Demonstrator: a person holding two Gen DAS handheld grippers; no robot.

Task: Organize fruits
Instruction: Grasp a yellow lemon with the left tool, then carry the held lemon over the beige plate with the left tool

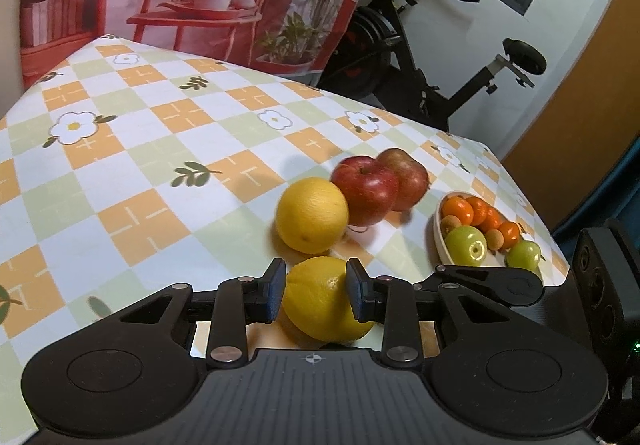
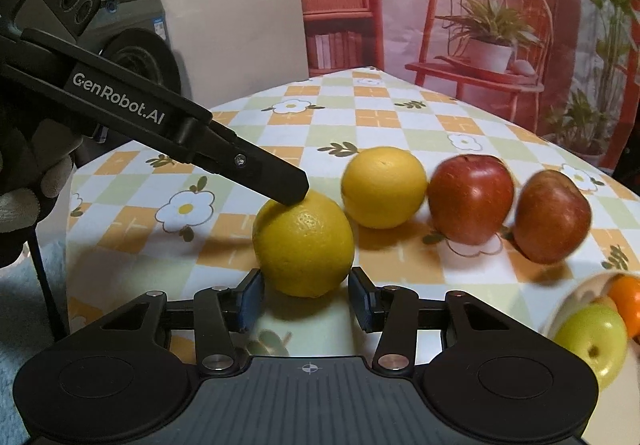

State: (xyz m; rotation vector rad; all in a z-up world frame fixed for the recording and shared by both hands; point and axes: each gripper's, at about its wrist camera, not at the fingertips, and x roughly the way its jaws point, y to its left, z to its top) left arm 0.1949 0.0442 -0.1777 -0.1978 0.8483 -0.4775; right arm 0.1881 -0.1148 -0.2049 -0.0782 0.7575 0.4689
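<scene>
The near lemon [image 2: 303, 245] sits on the checked tablecloth [image 1: 160, 149], clamped between the pads of the left gripper [image 1: 316, 291]. The right gripper [image 2: 306, 299] brackets the same fruit, jaws not visibly touching it.

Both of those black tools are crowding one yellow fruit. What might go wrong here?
1. The left tool already pinches the near yellow fruit; the right tool flanks it too, so they may bump or tug against each other.
2. If it slips, it may roll into the second yellow fruit and the apples.
</scene>
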